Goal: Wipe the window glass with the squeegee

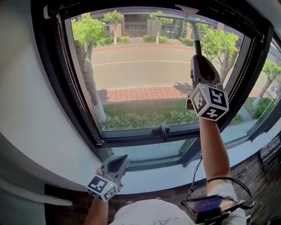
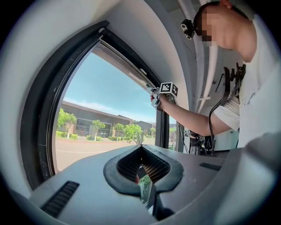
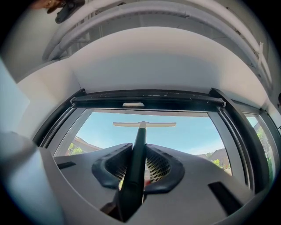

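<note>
The squeegee (image 1: 196,41) has a dark handle and a pale blade (image 1: 187,8) lying against the top of the window glass (image 1: 140,79). My right gripper (image 1: 198,59) is raised high at the right side of the pane, shut on the handle. In the right gripper view the handle (image 3: 137,154) runs up between the jaws to the blade (image 3: 145,124) just under the top frame. My left gripper (image 1: 116,163) hangs low by the sill, shut and empty. In the left gripper view its jaws stand together (image 2: 142,169), and the raised right gripper cube (image 2: 168,88) shows beyond them.
A thick black window frame (image 1: 66,88) surrounds the pane, with a latch handle (image 1: 163,131) on the bottom rail. A white wall (image 1: 26,110) curves at the left. A dark device (image 1: 206,205) with a cable hangs at the person's waist.
</note>
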### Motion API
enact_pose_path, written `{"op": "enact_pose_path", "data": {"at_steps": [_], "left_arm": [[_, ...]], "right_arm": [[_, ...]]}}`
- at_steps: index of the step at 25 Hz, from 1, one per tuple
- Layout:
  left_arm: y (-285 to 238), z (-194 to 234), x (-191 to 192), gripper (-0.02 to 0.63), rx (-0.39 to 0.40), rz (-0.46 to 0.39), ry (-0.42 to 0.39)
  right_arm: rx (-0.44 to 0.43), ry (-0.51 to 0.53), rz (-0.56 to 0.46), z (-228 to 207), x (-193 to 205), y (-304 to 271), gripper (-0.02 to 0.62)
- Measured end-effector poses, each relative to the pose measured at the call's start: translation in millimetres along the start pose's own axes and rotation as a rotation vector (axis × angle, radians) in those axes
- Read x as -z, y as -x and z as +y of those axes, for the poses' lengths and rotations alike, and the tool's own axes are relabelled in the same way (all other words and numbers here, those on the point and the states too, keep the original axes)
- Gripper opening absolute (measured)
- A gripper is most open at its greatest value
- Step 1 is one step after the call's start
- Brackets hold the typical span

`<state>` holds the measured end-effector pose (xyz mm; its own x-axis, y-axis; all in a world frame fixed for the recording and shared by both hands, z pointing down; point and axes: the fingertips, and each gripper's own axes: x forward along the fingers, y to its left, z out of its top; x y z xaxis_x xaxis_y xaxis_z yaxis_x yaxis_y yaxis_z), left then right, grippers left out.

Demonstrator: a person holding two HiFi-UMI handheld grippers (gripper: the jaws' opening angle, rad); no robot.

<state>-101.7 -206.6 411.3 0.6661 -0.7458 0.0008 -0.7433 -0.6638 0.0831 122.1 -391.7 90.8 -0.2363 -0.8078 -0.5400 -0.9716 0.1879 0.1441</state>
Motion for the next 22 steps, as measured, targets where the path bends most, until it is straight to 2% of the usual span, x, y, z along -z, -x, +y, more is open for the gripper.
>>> {"op": "enact_pose_path", "data": {"at_steps": [22], "left_arm": [[-7.4,0.9,8.6,0.016,0.012,0.027,0.006]], "right_arm": [[0.004,-0.047,0.059,9.1,52.1,40.8,0.100]]}}
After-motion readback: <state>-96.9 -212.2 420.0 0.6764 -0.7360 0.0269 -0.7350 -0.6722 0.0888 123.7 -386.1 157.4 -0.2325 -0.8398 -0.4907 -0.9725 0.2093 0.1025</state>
